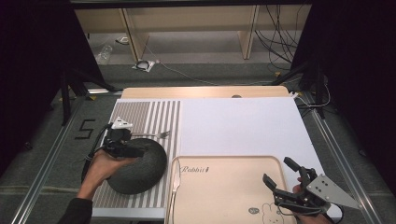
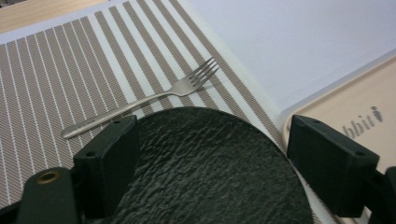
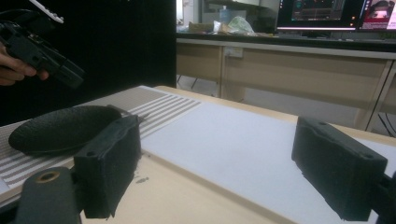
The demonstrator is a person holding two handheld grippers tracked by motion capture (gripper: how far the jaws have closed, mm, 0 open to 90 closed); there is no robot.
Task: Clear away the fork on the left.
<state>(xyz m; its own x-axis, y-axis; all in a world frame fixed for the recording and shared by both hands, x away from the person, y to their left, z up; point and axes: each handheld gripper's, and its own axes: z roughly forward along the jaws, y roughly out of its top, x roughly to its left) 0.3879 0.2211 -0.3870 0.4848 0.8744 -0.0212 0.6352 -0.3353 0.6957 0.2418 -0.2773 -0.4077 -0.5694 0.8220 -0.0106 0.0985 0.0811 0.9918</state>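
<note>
- Striped placemat (image 1: 140, 116) covers the table's left part, its left edge close to the table edge; open stripes lie beyond the fork (image 1: 152, 135).
- Left gripper (image 1: 122, 148), held in the person's left hand (image 1: 103, 165), hangs over the near-left rim of the black textured plate (image 1: 140, 168); in the left gripper view its jaws stand wide apart with the plate (image 2: 205, 168) between them, holding nothing. Whether they touch the plate is hard to say.
- Fork (image 2: 140, 100) lies just beyond the plate's far rim, tines pointing right toward the white sheet (image 1: 243, 126); its handle end is partly covered by the gripper in the high view.
- White sheet is bare and gives the broadest free room, reaching to the table's right edge.
- Beige tray (image 1: 224, 186), printed "Rabbit", sits at the near middle, touching the placemat's right edge; its near edge is cut off by the frame. A knife (image 1: 174, 184) lies along its left rim.
- Right gripper (image 1: 287, 179) hovers over the tray's right near corner, jaws spread wide and empty; the hand behind it is mostly cut off.
- Right gripper view shows the plate (image 3: 60, 128) low and dim at left.
</note>
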